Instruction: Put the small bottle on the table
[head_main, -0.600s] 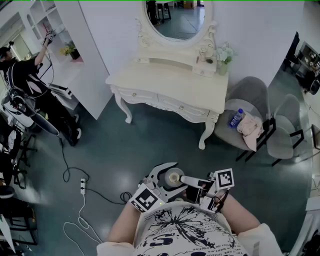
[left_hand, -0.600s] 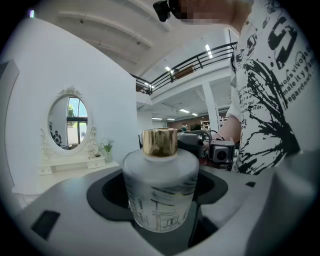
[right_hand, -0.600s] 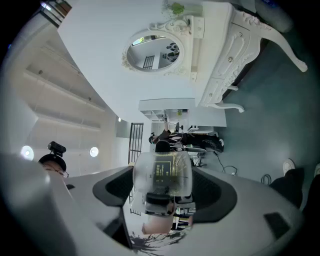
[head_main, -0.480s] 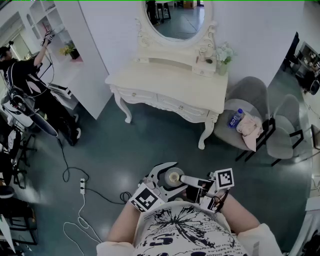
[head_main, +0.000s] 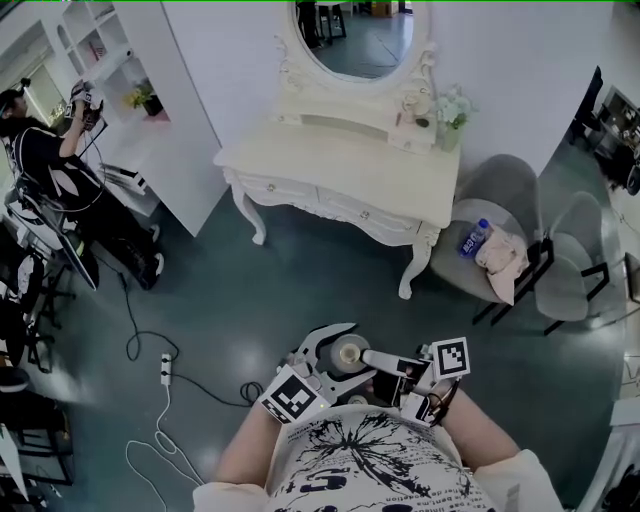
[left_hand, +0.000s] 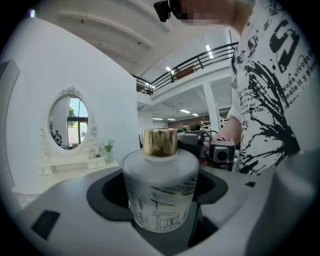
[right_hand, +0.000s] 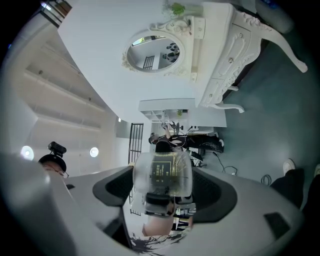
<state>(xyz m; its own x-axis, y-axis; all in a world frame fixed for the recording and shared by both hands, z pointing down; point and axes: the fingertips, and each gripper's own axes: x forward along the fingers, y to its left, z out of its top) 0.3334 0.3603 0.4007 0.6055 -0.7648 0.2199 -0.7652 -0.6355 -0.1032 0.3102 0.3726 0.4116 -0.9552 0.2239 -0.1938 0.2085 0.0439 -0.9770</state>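
Observation:
A small frosted bottle (head_main: 348, 353) with a gold cap is held close to my chest, upright (left_hand: 160, 187). My left gripper (head_main: 342, 350) has its jaws wide on either side of the bottle's body and is shut on it (left_hand: 160, 205). From the right, my right gripper (head_main: 366, 359) comes in rolled on its side. The bottle (right_hand: 162, 175) sits between its wide jaws too, touching both (right_hand: 162, 187). The white dressing table (head_main: 340, 165) stands a few steps ahead across the floor.
An oval mirror (head_main: 350, 40) and a flower vase (head_main: 450, 110) sit at the table's back. Two grey chairs (head_main: 500, 185) stand to its right, one with a water bottle (head_main: 472, 238) and a cloth. A person (head_main: 50, 170) works at shelves far left. A power strip (head_main: 165, 372) and cable lie on the floor.
Both grippers and the bottle stay where they were. The person at the far left has lowered the raised arm. The head view has shifted very slightly.

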